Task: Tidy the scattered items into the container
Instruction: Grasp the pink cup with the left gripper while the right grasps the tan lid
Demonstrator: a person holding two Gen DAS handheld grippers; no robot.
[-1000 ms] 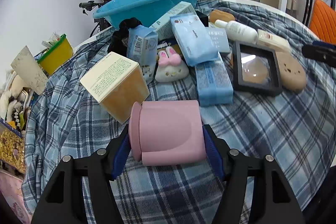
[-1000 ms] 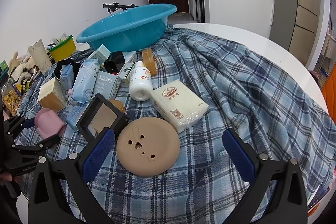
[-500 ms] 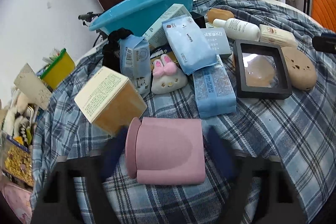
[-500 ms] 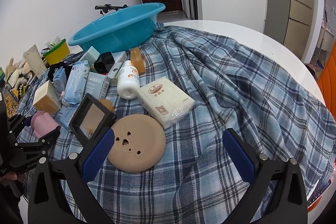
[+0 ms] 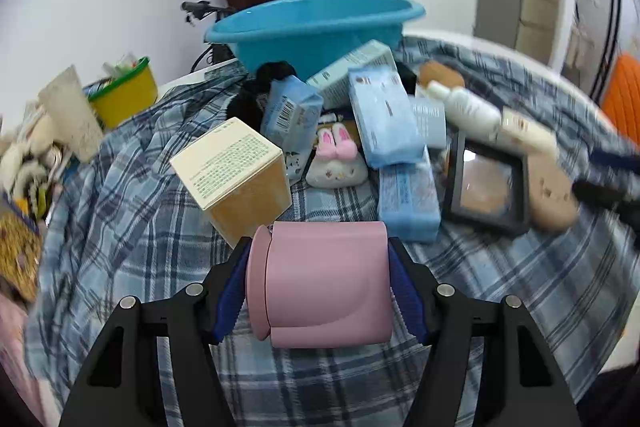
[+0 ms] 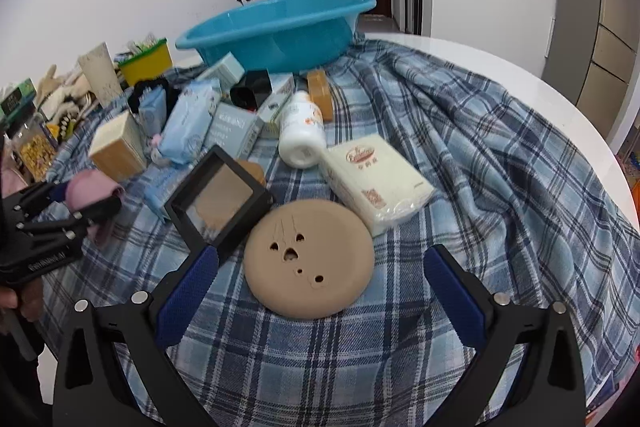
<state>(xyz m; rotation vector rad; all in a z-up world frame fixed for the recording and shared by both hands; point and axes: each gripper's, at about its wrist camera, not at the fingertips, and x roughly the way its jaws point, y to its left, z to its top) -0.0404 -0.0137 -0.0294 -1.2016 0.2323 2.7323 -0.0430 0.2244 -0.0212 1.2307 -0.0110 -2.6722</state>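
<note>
Clearly clamped: left gripper [image 5: 318, 283] pinching pink container [image 5: 320, 283] betw. both blue pads, held above plaid cloth [image 5: 520, 287], near side of clutter. Right gripper [image 6: 320, 291] spread wide, nothing betw. pads, hovering just behind tan round disc [image 6: 309, 263]. Blue basin [image 6: 280, 31] at far end of table, inside mostly hidden by rim. Right side of left wrist view blurred; black frame [image 5: 486, 187] & white bottle [image 5: 466, 107] smeared, labels unreadable. Cream box [image 5: 236, 183] just beyond pink container.

Motion blur smears the right claw [image 5: 608, 179] in the left wrist view, and the black frame [image 6: 218, 199] hides a tan object behind it.
</note>
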